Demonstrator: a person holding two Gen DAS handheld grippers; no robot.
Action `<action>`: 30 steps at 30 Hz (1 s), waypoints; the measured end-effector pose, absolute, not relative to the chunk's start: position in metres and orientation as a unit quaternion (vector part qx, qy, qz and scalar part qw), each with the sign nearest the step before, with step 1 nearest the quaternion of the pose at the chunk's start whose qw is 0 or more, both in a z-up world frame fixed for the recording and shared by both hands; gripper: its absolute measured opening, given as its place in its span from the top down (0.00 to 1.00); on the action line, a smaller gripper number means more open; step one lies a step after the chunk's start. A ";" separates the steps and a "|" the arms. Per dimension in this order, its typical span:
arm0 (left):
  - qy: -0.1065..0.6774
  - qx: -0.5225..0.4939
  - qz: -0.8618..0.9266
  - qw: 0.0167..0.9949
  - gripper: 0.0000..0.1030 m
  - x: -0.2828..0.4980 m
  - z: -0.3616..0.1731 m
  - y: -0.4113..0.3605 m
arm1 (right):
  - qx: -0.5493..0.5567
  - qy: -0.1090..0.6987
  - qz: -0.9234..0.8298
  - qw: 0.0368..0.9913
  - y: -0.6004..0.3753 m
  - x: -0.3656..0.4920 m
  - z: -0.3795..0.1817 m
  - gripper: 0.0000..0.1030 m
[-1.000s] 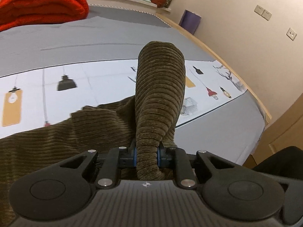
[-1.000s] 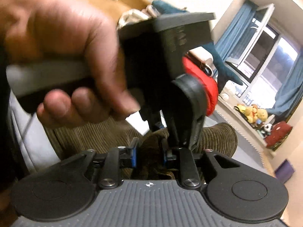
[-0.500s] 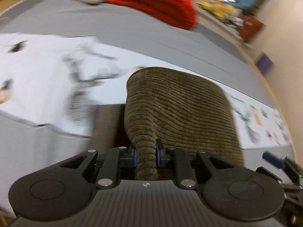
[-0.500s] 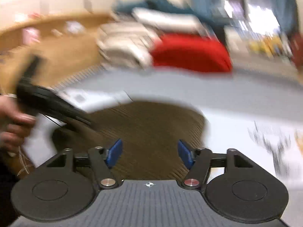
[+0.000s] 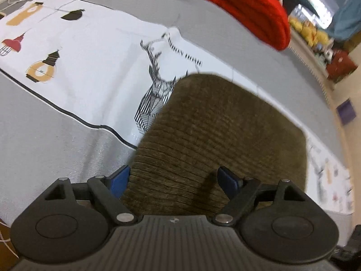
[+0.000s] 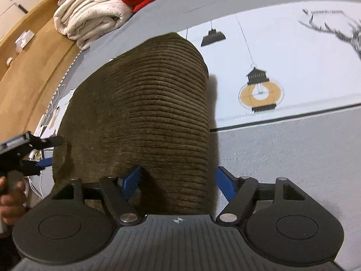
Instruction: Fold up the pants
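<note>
Brown corduroy pants lie folded in a thick pad on the bed's grey and white printed sheet. My left gripper hovers over their near edge, its jaws opening wide, blue pads clear of the cloth. In the right wrist view the pants fill the middle. My right gripper straddles their near right fold, jaws opening, with cloth between the pads but not pinched. The left gripper also shows at the pants' left edge, held by a hand.
A red quilt and a folded white blanket lie at the far side of the bed. Plush toys line a ledge beyond. White cables trail along the bed's wooden edge. A purple box stands by the wall.
Both grippers were shut on bunched pants cloth a second ago; both have let go and stand wide. The pants now lie flat and folded, and both views have swung across the bed.
</note>
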State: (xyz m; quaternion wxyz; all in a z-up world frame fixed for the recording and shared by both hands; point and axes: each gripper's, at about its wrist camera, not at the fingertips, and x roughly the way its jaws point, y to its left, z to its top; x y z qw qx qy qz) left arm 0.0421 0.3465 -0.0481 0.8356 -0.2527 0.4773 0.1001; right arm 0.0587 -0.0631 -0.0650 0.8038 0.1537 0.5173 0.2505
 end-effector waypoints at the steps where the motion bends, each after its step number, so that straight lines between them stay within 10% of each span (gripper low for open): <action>1: 0.483 -0.249 0.103 0.833 0.15 0.046 -0.053 0.344 | 0.159 0.521 0.251 0.800 -0.063 0.060 -0.068 0.26; 16: 0.495 -0.272 0.102 0.819 0.07 0.061 -0.082 0.333 | 0.173 0.547 0.261 0.776 -0.041 0.073 -0.083 0.27; 22: 0.482 -0.268 0.099 0.829 0.31 0.068 -0.072 0.325 | 0.137 0.517 0.269 0.801 -0.036 0.073 -0.072 0.61; 30: 0.478 -0.287 0.025 0.830 0.49 0.101 -0.063 0.271 | 0.130 0.449 0.235 0.852 -0.086 0.097 -0.026 0.68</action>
